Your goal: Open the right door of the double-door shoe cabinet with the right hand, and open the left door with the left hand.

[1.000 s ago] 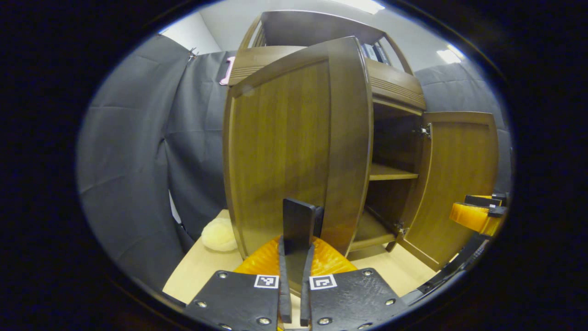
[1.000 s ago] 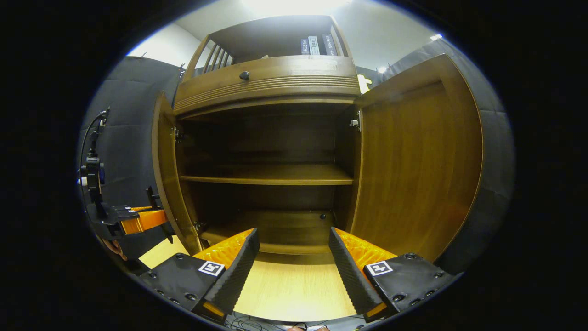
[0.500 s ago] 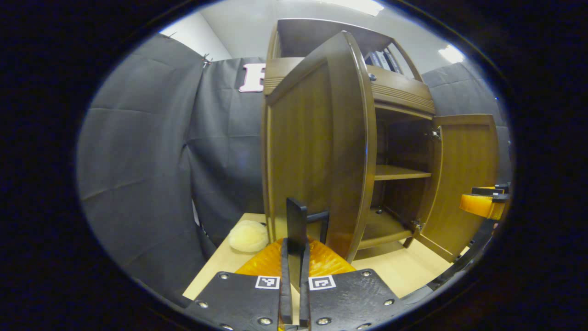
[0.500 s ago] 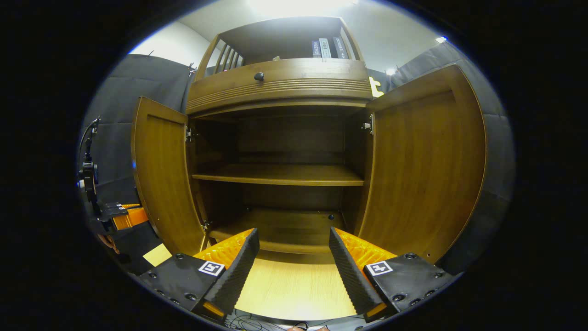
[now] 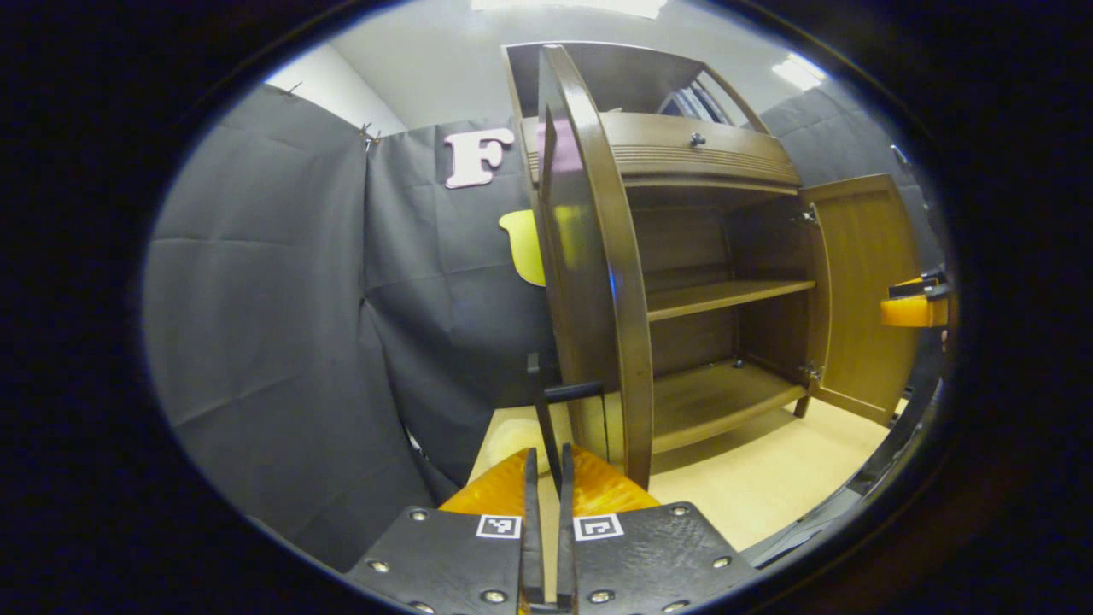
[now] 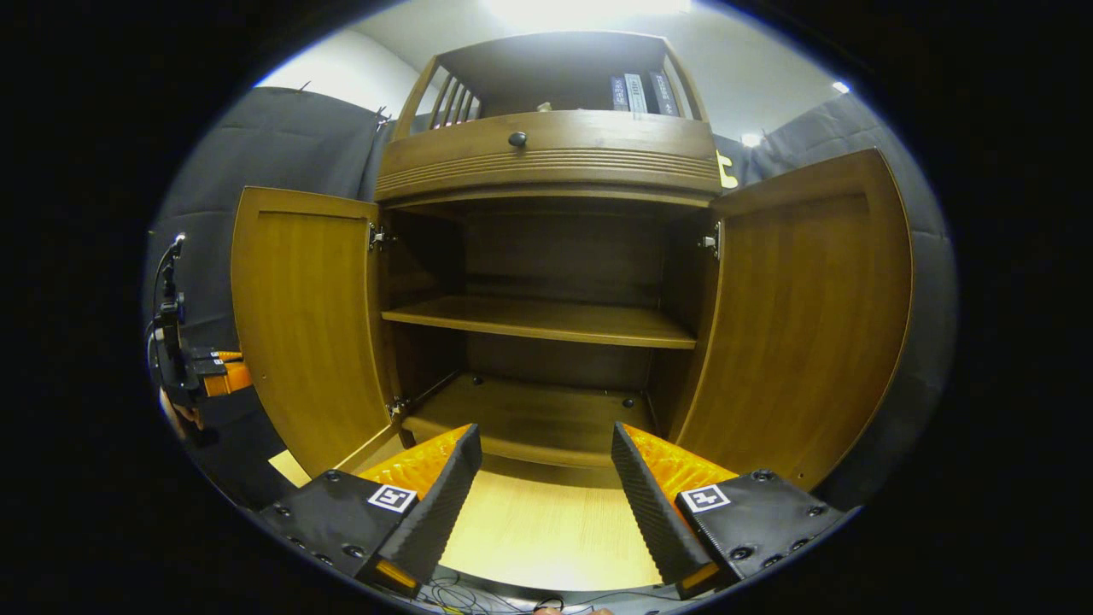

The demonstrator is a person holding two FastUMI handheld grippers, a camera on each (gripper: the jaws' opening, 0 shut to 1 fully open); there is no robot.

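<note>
The brown wooden shoe cabinet (image 6: 546, 162) stands with both doors swung wide. In the left gripper view its left door (image 5: 589, 282) appears edge-on. The door's black handle (image 5: 570, 391) runs down between the fingers of my left gripper (image 5: 546, 453), which is shut on it. The right door (image 5: 862, 290) stands open farther off, with my right gripper (image 5: 914, 307) beside it. In the right gripper view the left door (image 6: 307, 325) and the right door (image 6: 811, 325) flank the bare shelves. My right gripper (image 6: 546, 431) is open and holds nothing. My left gripper (image 6: 218, 376) sits behind the left door's outer edge.
The cabinet stands on a light wooden tabletop (image 6: 546, 530). Above the doors is a drawer with a dark knob (image 6: 517, 138), and books (image 6: 636, 92) stand in the top compartment. Black cloth walls (image 5: 273, 299) close in the left side and the back.
The left door has swung much farther open, drawn by my left gripper on its handle. The right gripper stays open and the right door stays open.
</note>
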